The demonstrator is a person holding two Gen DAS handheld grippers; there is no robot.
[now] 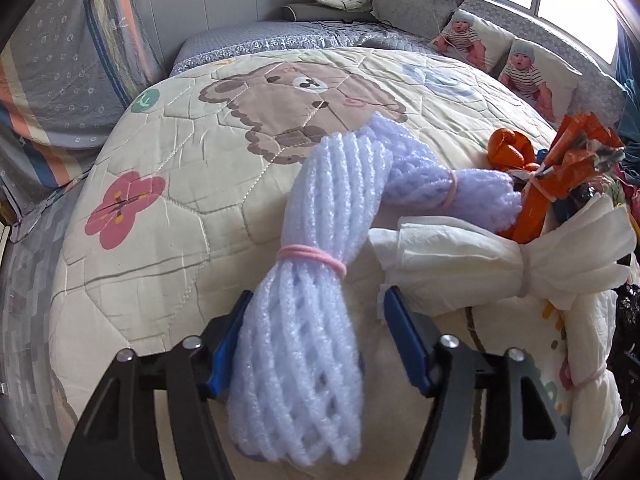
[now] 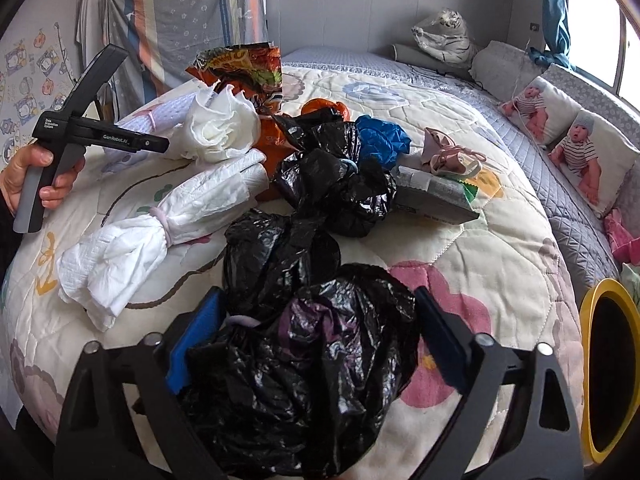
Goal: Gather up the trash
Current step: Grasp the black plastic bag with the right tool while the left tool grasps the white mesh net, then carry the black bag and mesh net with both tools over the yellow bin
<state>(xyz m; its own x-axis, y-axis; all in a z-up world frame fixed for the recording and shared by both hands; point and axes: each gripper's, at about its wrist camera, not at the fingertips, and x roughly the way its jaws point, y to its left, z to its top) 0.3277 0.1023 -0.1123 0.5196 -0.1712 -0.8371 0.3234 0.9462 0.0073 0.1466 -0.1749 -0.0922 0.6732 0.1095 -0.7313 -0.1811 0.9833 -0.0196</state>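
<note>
A lilac foam net bundle (image 1: 304,264), tied with a pink rubber band, lies on the bear quilt (image 1: 160,240). My left gripper (image 1: 318,294) straddles its near end; the left pad touches the foam, while a gap remains at the right pad. In the right wrist view a crumpled black plastic bag (image 2: 304,364) sits between the fingers of my right gripper (image 2: 316,292), and its right pad stands clear of the bag lower down. White tissue bundles (image 2: 160,224) and an orange snack wrapper (image 2: 244,68) lie beyond.
More black bags (image 2: 332,192), a blue plastic piece (image 2: 380,136), a grey box (image 2: 432,196) and a pink cloth (image 2: 444,152) litter the quilt. A yellow-rimmed bin (image 2: 608,368) stands at the right edge. A hand (image 2: 24,176) grips the other tool's handle.
</note>
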